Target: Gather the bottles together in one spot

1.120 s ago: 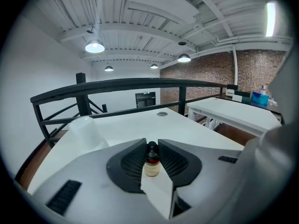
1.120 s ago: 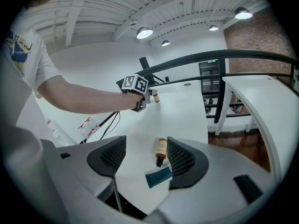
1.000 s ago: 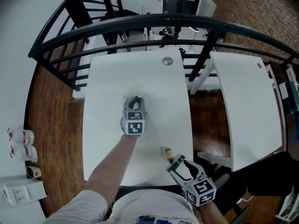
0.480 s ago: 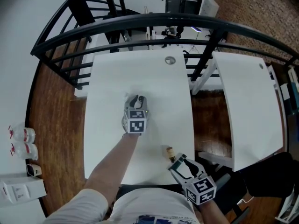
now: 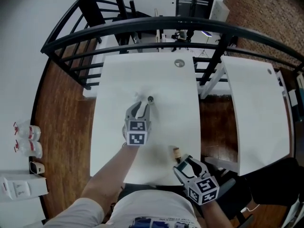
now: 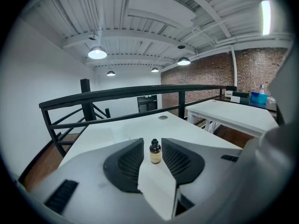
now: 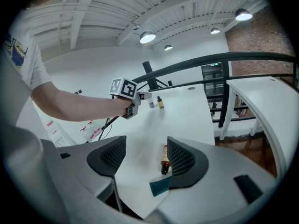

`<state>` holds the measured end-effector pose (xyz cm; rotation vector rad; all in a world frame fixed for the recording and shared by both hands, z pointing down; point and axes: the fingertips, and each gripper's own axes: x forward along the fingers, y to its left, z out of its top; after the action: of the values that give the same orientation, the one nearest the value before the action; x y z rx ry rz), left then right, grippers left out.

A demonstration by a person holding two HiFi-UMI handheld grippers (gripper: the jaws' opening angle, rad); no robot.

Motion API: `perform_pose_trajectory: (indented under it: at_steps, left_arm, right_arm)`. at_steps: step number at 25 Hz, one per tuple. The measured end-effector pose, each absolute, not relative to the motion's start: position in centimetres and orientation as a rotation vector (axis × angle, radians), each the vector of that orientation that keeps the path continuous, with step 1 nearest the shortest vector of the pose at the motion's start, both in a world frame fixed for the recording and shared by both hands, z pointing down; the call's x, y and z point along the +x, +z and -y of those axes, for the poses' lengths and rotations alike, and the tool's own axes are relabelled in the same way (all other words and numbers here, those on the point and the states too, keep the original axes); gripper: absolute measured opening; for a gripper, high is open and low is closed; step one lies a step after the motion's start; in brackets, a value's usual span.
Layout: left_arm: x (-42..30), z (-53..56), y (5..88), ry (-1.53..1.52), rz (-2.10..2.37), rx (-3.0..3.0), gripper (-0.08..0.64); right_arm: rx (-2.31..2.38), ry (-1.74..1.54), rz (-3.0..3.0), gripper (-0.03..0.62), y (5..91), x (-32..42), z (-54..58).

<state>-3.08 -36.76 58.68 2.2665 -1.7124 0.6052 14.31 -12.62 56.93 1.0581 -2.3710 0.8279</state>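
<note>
- Bottles first: I can spot 3 on the white table (image 5: 109, 127), all tiny dropper-style ones.
- Mid-table, the upright bottle (image 6: 155, 152) is round amber glass with a black cap and a pale label band. The print on it is way too small to read.
- It stands right in front of the left gripper (image 5: 142, 107), lined up with the gap between the jaws but touching neither. Those jaws have just been opening and sit parted, with nothing clamped.
- In the right gripper view a paler bottle (image 7: 151, 104) stands just beside the amber one. It has a clear or whitish body and a darker cap, and I can't tell more than that.
- Near the table's near edge, the lying bottle (image 7: 164, 159) is amber too, on its side with the black cap toward the camera. Its light label is unreadable.
- Jaws on the right gripper (image 5: 184, 163) are spread wide. That lying bottle is on the table between them, close to the jaw at the view's right, not squeezed.
- Both grippers have dark pads (image 6: 127, 164) with a fine mesh texture, set in smooth grey plastic shells. Each carries a marker cube (image 5: 137, 133) with black-and-white square patterns, no actual text.
- Tabletop looks smooth and matte, with 1 round grommet (image 5: 179, 63) at the far end.
- Around it are a curved black metal railing (image 5: 142, 27), a wood plank floor (image 5: 61, 127) and a brick wall (image 6: 219, 71).
</note>
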Motion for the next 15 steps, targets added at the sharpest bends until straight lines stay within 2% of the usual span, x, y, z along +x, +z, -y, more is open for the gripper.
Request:
perform_pose_trajectory:
  at_steps: [15]
  left_arm:
    - [-10.2, 15.2, 52.0, 0.497, 1.486, 2.205, 0.120]
  right_arm:
    - [0.981, 0.682, 2.500, 0.299, 53.4, 6.2, 8.8]
